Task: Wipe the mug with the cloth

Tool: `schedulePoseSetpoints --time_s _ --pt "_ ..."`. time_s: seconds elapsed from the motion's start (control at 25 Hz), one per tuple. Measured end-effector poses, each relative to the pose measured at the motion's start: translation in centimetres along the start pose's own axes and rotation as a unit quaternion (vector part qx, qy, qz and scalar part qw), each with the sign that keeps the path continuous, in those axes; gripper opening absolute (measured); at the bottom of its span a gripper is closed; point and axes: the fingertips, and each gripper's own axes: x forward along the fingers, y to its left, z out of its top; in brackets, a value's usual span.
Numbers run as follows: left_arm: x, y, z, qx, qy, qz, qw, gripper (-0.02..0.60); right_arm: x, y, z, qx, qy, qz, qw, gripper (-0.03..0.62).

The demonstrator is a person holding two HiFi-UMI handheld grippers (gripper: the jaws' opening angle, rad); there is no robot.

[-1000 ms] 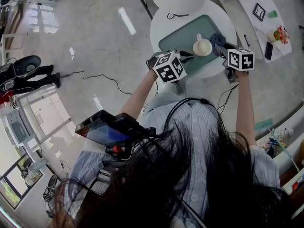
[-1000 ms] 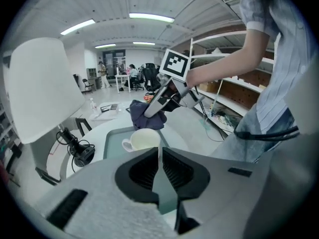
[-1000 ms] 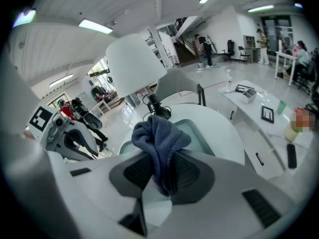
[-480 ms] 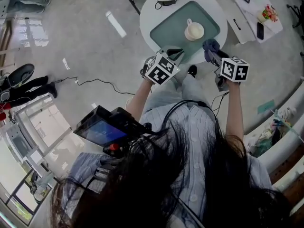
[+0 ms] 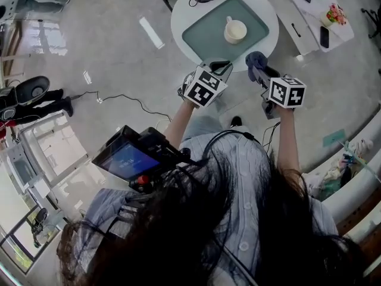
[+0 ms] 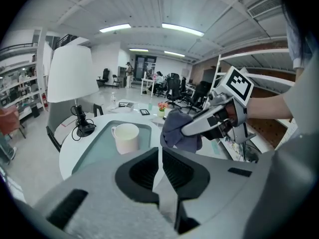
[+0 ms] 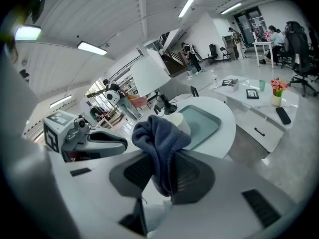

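One cloth (image 7: 159, 133) hangs pinched in the right hand-held gripper (image 7: 162, 171).

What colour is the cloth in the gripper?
The cloth is dark blue-grey, clearest in the right gripper view.

Open-plan office/lab space, not a home. Evidence: strip lights (image 6: 182, 30) on ribbed ceiling, swivel chairs (image 6: 172, 86) + desks (image 6: 148, 82) w/ ppl (image 6: 159, 77) at the back, metal racking (image 6: 259, 63) at the side, polished floor (image 5: 107, 40) w/ loose cable (image 5: 119, 97), round white table (image 5: 178, 22) w/ lamp (image 6: 72, 73).
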Motion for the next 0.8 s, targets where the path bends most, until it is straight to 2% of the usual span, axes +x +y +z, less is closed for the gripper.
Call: schedulePoseSetpoints --time_s 0.28,0.52,0.8 --pt "-0.4 -4.6 0.9 -0.058 -0.028 0.061 0.9961 0.035 -4.7 -0.9 -2.5 -0.014 -0.004 0.024 1.0 0.098" --pt "0.0 -9.9 -0.2 -0.079 -0.035 0.086 0.9925 0.035 -8.2 -1.2 -5.7 -0.032 0.0 0.049 0.998 0.098" --pt "-1.1 -13.6 -1.5 -0.108 -0.053 0.112 0.9865 0.035 -11.2 -0.4 -8.9 -0.049 0.006 0.064 0.997 0.098"
